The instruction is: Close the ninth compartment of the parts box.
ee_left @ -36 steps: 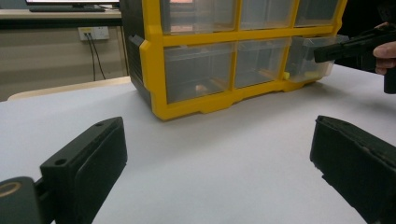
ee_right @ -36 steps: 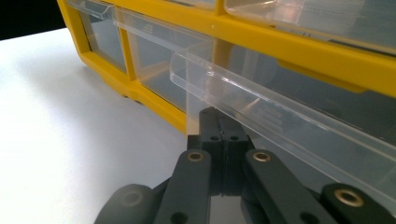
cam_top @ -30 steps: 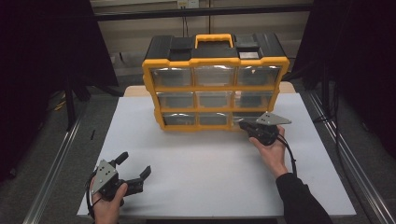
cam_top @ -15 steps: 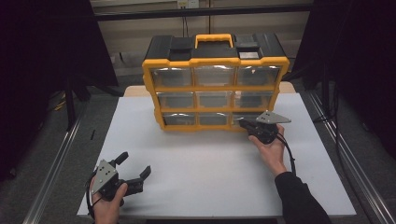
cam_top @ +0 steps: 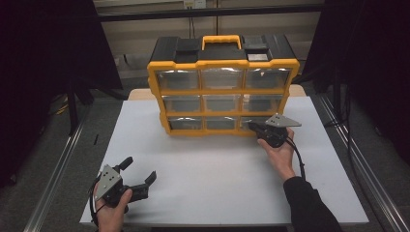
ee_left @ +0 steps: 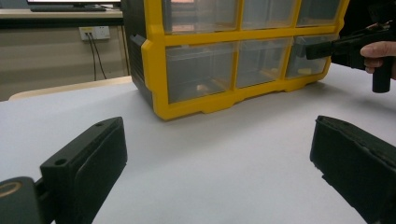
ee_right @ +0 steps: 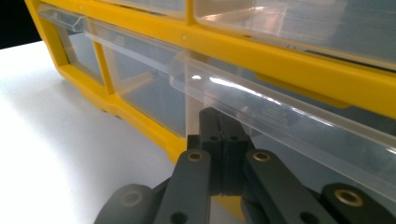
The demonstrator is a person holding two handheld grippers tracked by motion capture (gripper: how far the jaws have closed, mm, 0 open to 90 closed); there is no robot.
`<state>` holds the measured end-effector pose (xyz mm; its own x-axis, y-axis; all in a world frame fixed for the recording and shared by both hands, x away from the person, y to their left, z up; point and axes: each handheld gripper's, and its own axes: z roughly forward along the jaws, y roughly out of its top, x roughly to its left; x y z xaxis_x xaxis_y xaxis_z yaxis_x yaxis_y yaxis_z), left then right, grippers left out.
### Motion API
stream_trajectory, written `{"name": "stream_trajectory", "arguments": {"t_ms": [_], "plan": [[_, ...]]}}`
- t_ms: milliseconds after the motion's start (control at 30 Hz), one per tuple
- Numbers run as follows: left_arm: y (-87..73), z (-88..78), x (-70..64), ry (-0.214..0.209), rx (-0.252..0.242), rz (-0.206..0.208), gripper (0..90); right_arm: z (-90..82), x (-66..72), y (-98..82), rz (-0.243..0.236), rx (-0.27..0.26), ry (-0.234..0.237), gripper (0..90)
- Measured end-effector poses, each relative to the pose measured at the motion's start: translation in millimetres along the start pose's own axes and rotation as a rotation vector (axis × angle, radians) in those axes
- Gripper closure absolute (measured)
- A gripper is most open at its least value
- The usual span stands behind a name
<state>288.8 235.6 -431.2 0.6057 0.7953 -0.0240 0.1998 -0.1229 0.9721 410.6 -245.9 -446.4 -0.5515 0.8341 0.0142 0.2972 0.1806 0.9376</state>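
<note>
Drawer (ee_right: 280, 116), bottom-right of yellow organizer (cam_top: 222, 84) at frame centre: left claw (cam_top: 140, 176) idles wide open at lower left, away from the work, while right claw (cam_top: 254, 127) sits shut under drawer's clear lip, prob. to pull it out.

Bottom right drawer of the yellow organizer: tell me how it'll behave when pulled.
The bottom right drawer looks like thin clear plastic, so probably light and slightly flexible. Its lip seems smooth, so the shut right gripper might slip. The organizer may slide forward.
</note>
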Motion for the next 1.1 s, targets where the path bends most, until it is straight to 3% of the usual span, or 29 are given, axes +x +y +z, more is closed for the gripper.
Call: {"name": "stream_trajectory", "arguments": {"t_ms": [167,733,933,1100], "plan": [[0.0,1.7,0.2,0.006,-0.005,-0.012,4.0,5.9,-1.3,4.4,-0.027,0.021,-0.005,90.0],[-0.8,2.6,0.4,0.005,0.0,-0.021,4.1,9.2,-3.6,2.7,-0.015,0.023,-0.024,90.0],[-0.5,1.6,0.1,0.001,-0.002,-0.012,4.0,8.5,-0.7,1.6,-0.002,0.023,-0.011,85.5],[-0.7,1.2,-0.4,-0.002,-0.007,-0.021,4.1,7.9,1.7,1.5,0.007,0.031,-0.007,76.8]]}}
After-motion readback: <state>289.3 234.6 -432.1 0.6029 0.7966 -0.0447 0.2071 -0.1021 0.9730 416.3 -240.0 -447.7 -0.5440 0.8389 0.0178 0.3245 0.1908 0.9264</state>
